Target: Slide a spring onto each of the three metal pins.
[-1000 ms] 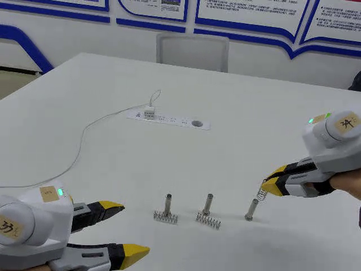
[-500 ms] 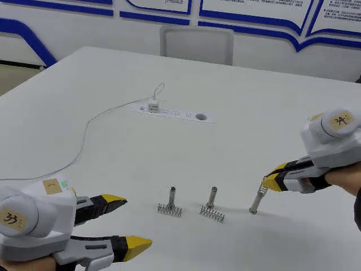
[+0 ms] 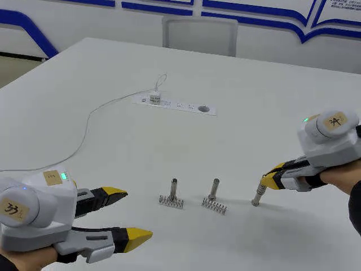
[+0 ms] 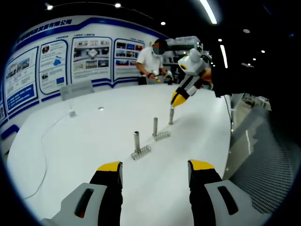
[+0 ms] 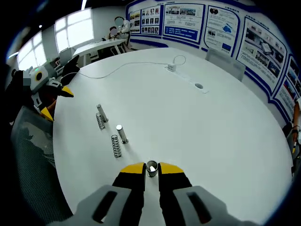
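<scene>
Moved: right gripper (image 3: pixel 268 182) lower than a second ago; held spring (image 5: pixel 151 167), then hanging just above the right pin (image 3: pixel 258 197), now down at that pin's top.
Right gripper: yellow tips clamped on the held spring; in the right gripper view, pin end showing inside the coil's ring.
Left gripper (image 3: pixel 134 214): jaws spread wide, nothing between them, over the near-left table (image 3: pixel 113 84), well apart from the pins.
Right pin: standing on the table, leaning slightly.
Middle pin (image 3: pixel 214 188): upright, bare; middle spring (image 3: pixel 214 206) lying flat at its near foot.
Left pin (image 3: pixel 174 188): upright, bare; left spring (image 3: pixel 171 201) lying flat at its near foot.
Far side: power strip (image 3: pixel 175 105) with a white cable (image 3: pixel 90 121) trailing left; chair (image 3: pixel 200 35) at the far edge.
</scene>
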A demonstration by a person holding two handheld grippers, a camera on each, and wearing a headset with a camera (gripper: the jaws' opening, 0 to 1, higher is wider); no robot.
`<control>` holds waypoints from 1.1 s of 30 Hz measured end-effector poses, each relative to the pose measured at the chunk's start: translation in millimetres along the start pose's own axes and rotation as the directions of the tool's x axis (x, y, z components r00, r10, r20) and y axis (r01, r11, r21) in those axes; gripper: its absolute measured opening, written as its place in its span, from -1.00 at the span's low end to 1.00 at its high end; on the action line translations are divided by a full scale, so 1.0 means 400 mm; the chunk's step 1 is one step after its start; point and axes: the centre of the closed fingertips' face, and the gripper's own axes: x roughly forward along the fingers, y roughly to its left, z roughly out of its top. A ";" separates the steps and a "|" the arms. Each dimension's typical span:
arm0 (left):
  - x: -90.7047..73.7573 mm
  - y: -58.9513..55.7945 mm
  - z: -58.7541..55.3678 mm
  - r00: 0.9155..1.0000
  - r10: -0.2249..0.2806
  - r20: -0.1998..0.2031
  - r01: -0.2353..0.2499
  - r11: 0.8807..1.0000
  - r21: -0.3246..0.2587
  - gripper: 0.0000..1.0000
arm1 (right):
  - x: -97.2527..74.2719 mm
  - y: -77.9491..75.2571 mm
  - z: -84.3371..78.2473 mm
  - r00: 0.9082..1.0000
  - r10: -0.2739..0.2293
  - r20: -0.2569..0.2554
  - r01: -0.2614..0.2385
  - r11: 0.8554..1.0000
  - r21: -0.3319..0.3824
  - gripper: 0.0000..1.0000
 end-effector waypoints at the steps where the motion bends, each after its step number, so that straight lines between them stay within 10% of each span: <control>1: 0.000 -0.002 0.001 1.000 0.000 0.001 0.000 1.000 -0.002 0.14 | 0.006 0.001 -0.003 1.000 -0.002 -0.004 0.002 1.000 -0.001 -0.77; 20: 0.000 0.002 -0.006 1.000 -0.007 0.001 0.007 1.000 -0.007 0.14 | 0.057 0.000 -0.034 0.999 -0.014 -0.040 0.014 1.000 -0.006 -0.68; 33: -0.004 0.000 0.007 1.000 -0.011 0.018 0.011 1.000 0.006 0.14 | -0.036 0.028 0.052 0.997 -0.067 0.041 0.071 0.991 -0.110 -0.63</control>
